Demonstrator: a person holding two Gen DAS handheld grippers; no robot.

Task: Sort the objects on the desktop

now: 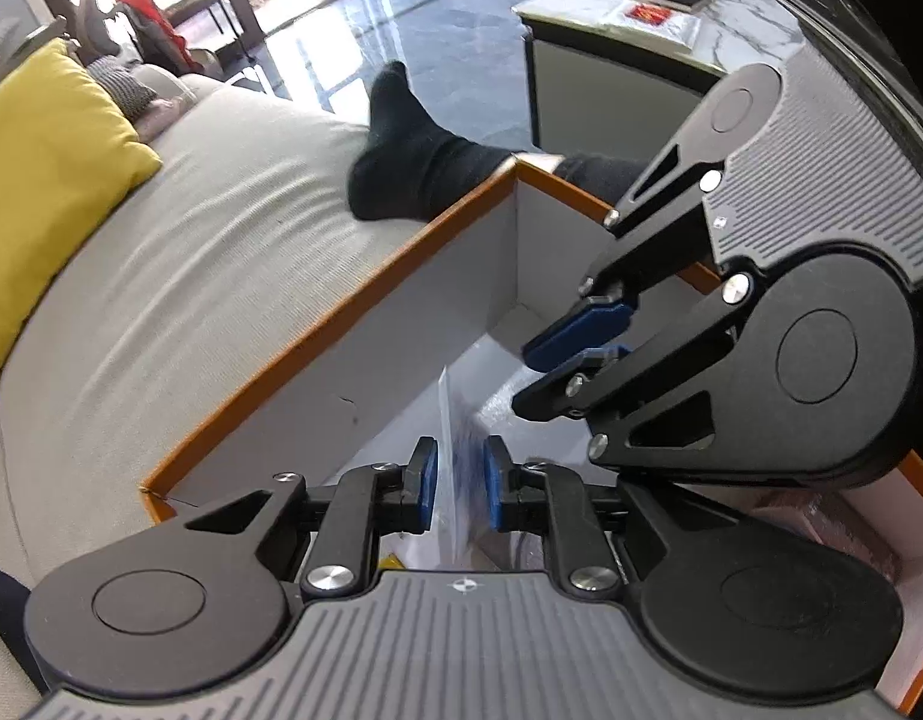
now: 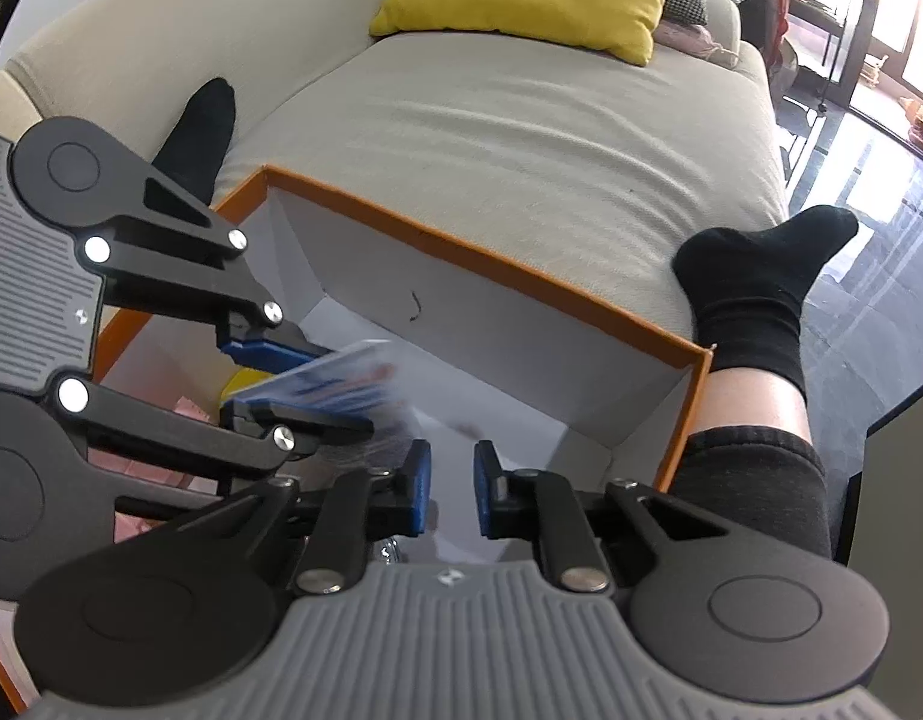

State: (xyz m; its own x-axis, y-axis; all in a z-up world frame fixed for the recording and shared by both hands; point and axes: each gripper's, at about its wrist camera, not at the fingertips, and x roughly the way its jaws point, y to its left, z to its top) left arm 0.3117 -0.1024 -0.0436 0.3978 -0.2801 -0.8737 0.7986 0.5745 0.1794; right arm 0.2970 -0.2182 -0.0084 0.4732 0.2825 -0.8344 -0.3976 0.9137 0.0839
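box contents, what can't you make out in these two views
- Packet in the left gripper: print motion-blurred in the right wrist view, edge-on in the left wrist view.
- Box floor: mostly hidden behind both grippers in each view.
- Yellow item: only a sliver shows behind the left fingers.
- Right gripper: open, nothing between its pads.

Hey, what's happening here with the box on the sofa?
A person sitting on the sofa works two handheld grippers over an open orange-edged box. The left gripper grips a flat clear plastic packet with blue print, held above the box's inside. The right gripper hovers beside it, open and holding nothing.
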